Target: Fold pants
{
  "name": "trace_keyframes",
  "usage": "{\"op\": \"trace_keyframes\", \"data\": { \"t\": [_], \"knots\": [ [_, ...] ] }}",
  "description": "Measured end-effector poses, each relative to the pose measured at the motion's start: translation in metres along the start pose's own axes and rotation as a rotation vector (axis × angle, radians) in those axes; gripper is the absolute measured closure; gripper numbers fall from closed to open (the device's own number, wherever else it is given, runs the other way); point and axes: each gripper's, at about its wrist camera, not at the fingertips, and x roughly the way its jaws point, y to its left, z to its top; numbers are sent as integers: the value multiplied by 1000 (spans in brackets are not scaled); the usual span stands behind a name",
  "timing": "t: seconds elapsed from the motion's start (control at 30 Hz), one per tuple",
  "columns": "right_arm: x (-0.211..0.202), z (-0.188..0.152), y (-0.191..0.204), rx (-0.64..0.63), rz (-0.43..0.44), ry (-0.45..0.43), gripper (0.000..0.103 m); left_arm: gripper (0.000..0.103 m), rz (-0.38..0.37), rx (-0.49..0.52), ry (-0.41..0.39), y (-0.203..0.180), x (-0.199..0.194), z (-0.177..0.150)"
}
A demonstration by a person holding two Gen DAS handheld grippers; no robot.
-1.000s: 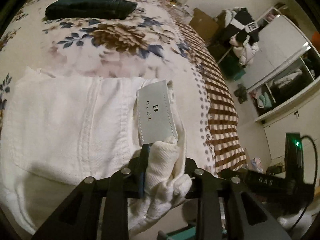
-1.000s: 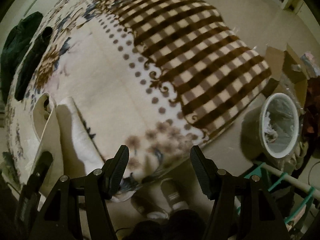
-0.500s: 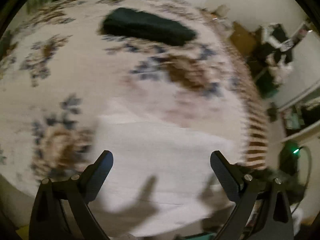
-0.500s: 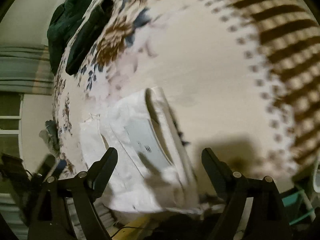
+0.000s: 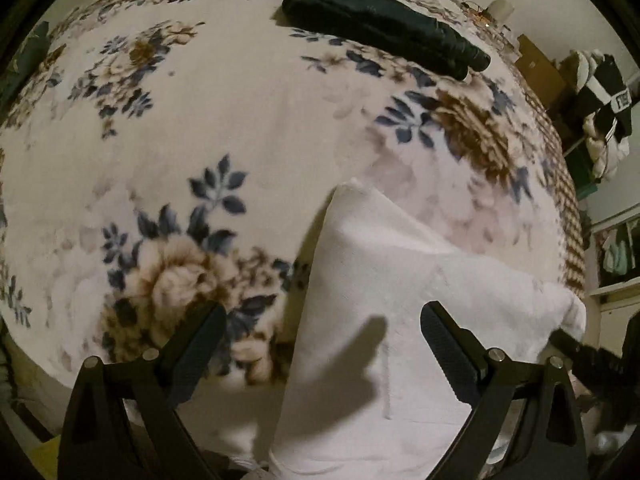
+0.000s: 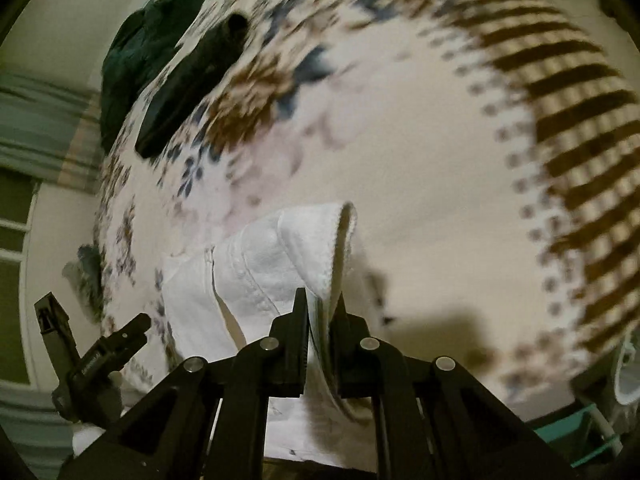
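Here, white pants [image 6: 276, 256] pinched in right claw [image 6: 320, 312], left claw [image 5: 320, 344] wide above them.

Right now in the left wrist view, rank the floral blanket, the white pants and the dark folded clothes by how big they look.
1. Floral blanket, filling most of the view.
2. White pants, though they lie nearest the camera, which inflates them.
3. Dark folded clothes, at the far edge, so their true size against the pants is unsure.

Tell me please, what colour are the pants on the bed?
White; the pants show best in the left wrist view.
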Motion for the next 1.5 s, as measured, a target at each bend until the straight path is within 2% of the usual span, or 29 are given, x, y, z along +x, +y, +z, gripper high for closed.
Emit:
{"op": "trace_keyframes", "data": {
  "t": [0.17,0.23,0.3,0.4,0.5,0.57,0.67,0.77,0.83,0.93,1.1,1.17,1.2,1.23,1.27,1.37,1.5],
  "knots": [
    [-15,13,-47,75,-43,-6,93,4,-18,8,8,-19,24,22],
    [-11,16,-52,48,-62,6,93,4,-11,6,29,-22,40,31],
    [-4,21,-49,22,-88,10,93,4,38,10,70,-20,65,39],
    [13,25,-56,20,-109,50,92,2,11,-22,109,-9,80,44],
    [23,22,-63,36,-121,130,69,2,-13,-18,86,-7,62,38],
    [15,14,-69,68,-83,149,45,2,-6,12,80,-11,45,29],
    [-1,-9,-83,143,-61,149,38,2,5,55,73,-22,20,1],
    [-4,-40,-104,277,-37,176,38,2,61,136,94,-40,16,-33],
    [-2,-55,-112,339,-20,180,38,2,84,171,140,-49,27,-53],
    [7,-73,-122,426,26,197,38,2,90,153,196,-49,43,-70],
    [21,-88,-124,479,53,181,39,2,84,128,205,-47,52,-76],
    [22,-90,-123,481,59,153,54,2,78,123,204,-45,54,-76],
    [21,-90,-122,471,44,144,58,2,79,125,202,-46,54,-77],
    [20,-89,-118,446,7,136,71,2,82,129,200,-46,55,-78],
    [16,-90,-113,416,-17,122,77,2,82,132,199,-46,55,-79],
    [7,-90,-100,367,-46,84,83,2,78,127,202,-47,57,-80],
    [-1,-96,-100,343,-87,71,84,2,71,123,204,-46,57,-83]
  ]
}}
